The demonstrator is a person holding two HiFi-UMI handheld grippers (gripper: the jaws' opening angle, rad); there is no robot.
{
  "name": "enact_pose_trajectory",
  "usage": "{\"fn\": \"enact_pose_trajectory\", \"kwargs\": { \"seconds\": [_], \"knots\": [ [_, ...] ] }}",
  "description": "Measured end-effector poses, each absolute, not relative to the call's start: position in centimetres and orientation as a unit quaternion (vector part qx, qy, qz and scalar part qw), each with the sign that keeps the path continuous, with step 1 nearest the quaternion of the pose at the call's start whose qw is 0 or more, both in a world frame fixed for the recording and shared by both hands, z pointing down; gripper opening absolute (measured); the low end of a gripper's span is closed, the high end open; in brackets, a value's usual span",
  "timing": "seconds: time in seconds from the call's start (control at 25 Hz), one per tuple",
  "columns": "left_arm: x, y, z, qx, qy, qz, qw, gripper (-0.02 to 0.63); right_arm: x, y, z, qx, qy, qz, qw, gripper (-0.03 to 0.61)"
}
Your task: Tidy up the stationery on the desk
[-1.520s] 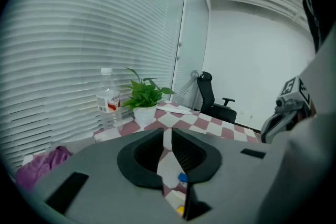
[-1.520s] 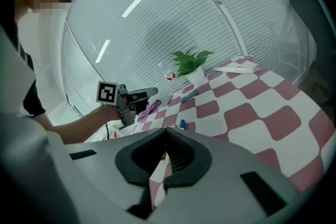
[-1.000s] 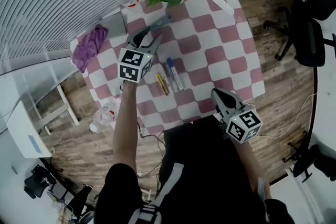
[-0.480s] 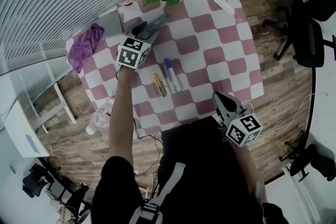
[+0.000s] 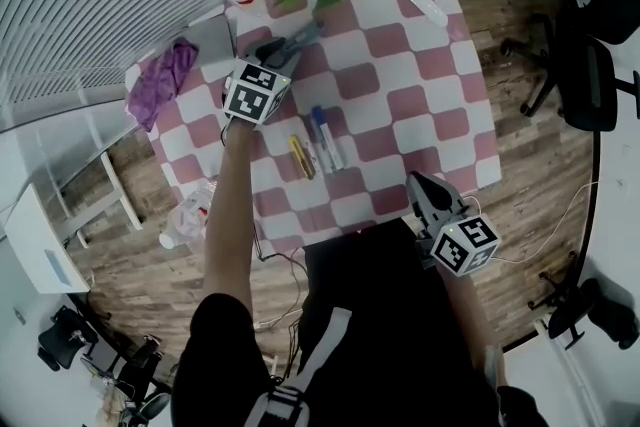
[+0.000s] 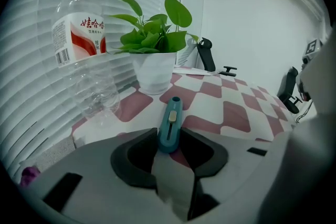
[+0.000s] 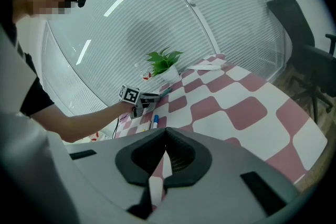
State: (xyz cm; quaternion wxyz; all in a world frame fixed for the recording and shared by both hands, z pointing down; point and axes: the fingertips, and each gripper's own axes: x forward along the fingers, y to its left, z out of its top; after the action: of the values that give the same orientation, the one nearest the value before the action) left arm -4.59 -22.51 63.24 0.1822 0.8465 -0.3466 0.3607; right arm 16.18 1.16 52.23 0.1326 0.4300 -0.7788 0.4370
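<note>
— What have you got?

— My left claw [image 6: 169, 140] has just been closing, and its pads now sit against both sides of a teal utility knife [image 6: 171, 118]. I only have the near tail of it. The rest lies on the checked desk [image 5: 420, 65], pointing toward the potted plant [image 6: 154, 68]. My right claw [image 7: 164, 150] is closed on nothing and hangs by the desk's near edge.

— What could go wrong?

— With such a short bite on the tail, I think the long front end could droop or swivel when I lift, and the smooth plastic might slip out. The clear water bottle [image 6: 84, 44] stands just to the left and looks light, so a careless swing could knock it over.

— How does the knife look?

— It's slim, with a rounded tip and a pale yellow slider along a slot on top. I see no blade sticking out. If my pads ride over that slider, I might push it out.

— Anything else to tidy?

— The pens [image 5: 318, 140] lie side by side nearer me.
</note>
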Motion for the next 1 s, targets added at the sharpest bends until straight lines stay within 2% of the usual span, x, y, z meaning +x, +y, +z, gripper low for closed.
{"fn": "enact_pose_trajectory", "kwargs": {
  "seconds": [0.6,1.0],
  "knots": [
    [-8.3,-16.1,61.5,0.797,-0.440,0.369,0.187,0.156,14.7,1.3,50.7,0.405,-0.801,0.425,0.117,0.020],
    [-10.7,-8.9,60.6,0.734,-0.542,0.317,0.258,0.156,12.1,1.6,49.8,0.366,-0.825,0.414,0.120,0.020]
  ]
}}
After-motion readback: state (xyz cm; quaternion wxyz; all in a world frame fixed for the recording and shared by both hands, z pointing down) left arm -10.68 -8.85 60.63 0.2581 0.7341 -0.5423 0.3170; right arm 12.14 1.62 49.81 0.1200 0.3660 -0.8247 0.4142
